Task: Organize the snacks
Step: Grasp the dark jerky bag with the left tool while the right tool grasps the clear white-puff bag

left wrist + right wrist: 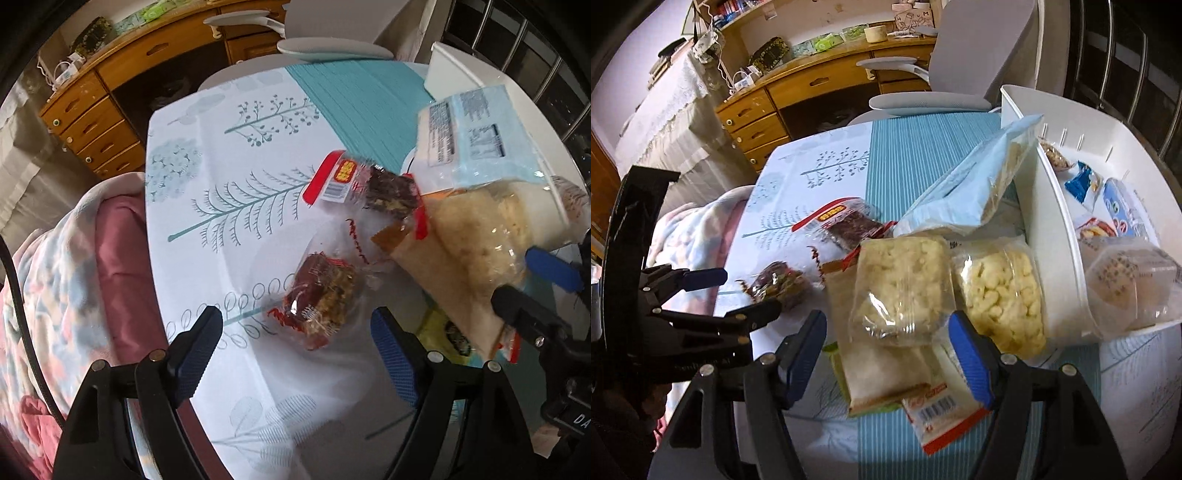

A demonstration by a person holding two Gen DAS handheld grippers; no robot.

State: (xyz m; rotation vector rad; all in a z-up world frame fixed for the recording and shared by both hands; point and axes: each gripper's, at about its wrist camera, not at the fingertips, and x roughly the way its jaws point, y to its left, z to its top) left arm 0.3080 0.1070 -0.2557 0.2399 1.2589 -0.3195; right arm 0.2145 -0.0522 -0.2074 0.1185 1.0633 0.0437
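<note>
Blue-padded fingers of the left gripper (295, 358) stand wide apart with nothing between them, hanging over the printed tablecloth (229, 155). Just ahead of the fingertips, slightly toward the right-hand pad, lies the small nut bar packet (321, 295) in clear wrap; its long axis runs slantwise, from near the gripper away toward a second, red-labelled bar packet (369, 184) farther up the table. To my eye the left hand is plainly the nearer one to this packet, so the coming pickup turns on lowering the jaws astride its short width. In the right wrist view, the right gripper (886, 354) is likewise open and holds nothing, poised above a bag of pale puffed snacks (901, 288) that sits on a heap of flat packets. Beside it lies a second puffed-snack bag (1004, 295), touching the wall of the white bin (1060, 258), which already holds several snacks.
</note>
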